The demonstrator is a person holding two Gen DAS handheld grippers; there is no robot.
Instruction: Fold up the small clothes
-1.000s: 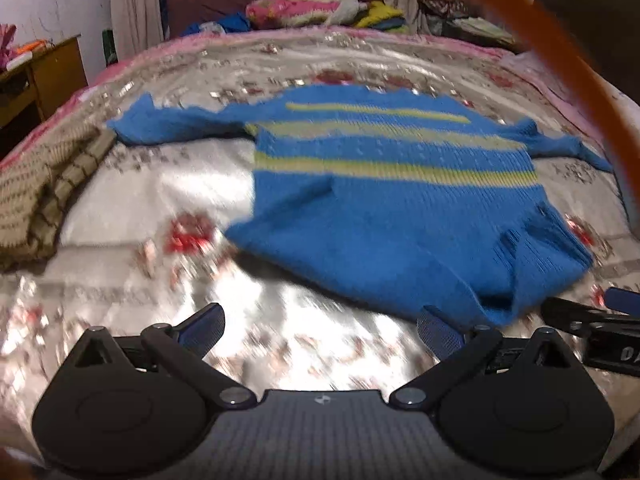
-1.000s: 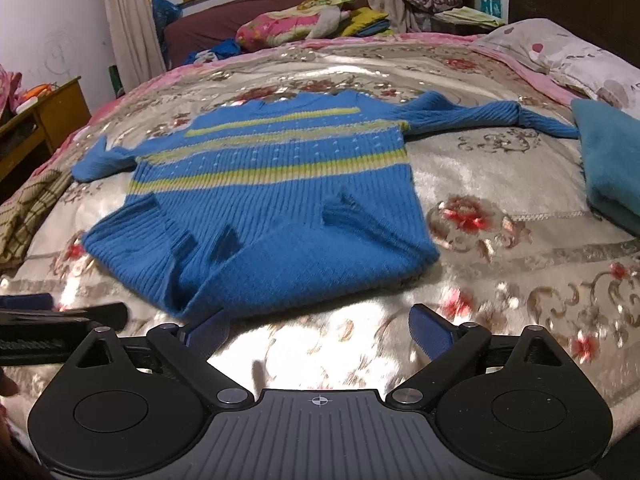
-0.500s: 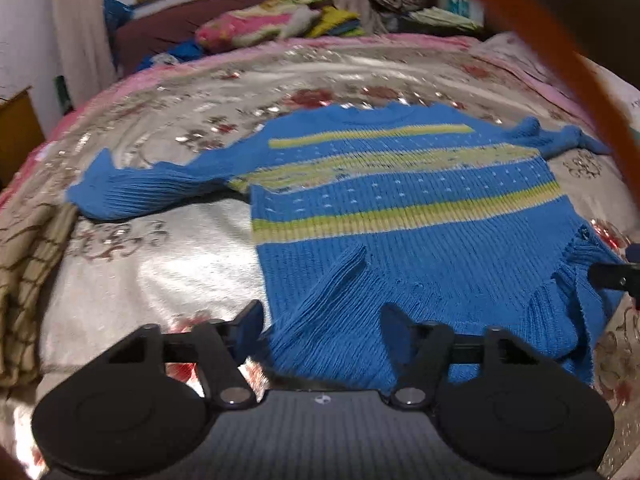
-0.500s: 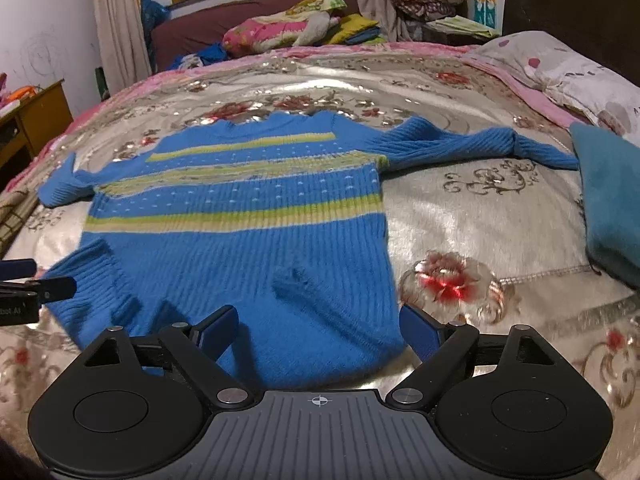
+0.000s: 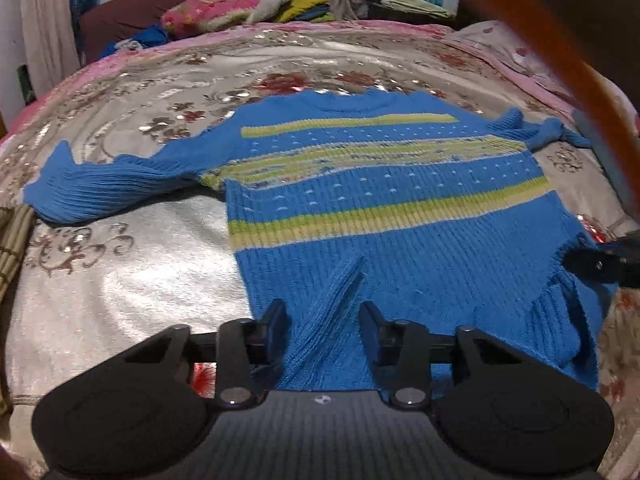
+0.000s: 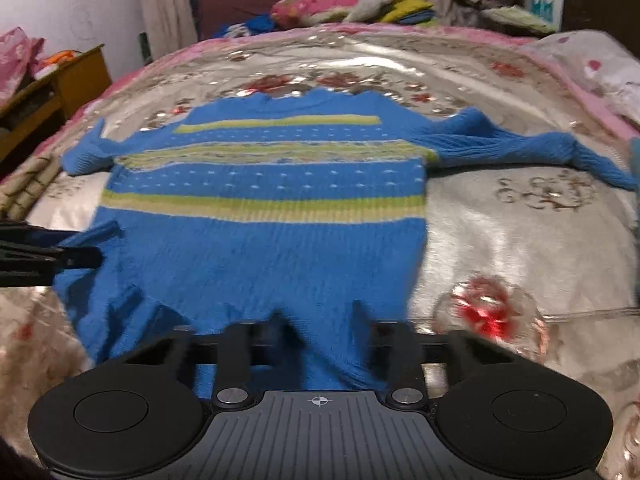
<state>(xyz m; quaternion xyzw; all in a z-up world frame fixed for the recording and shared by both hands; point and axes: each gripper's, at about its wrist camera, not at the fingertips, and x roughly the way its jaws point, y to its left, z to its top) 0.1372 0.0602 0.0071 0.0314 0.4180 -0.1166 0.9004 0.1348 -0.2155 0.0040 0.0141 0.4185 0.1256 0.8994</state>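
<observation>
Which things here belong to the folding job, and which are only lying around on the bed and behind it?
For the job:
- sweater
- left gripper, around the hem
- right gripper, around the hem

Lying about:
- bedspread
- brown checked cloth, left edge
- pillow
- pile of bedding
- wooden cabinet

Left tongs (image 5: 323, 320) and right tongs (image 6: 320, 330) both held low, level, fingers partly apart.
</observation>
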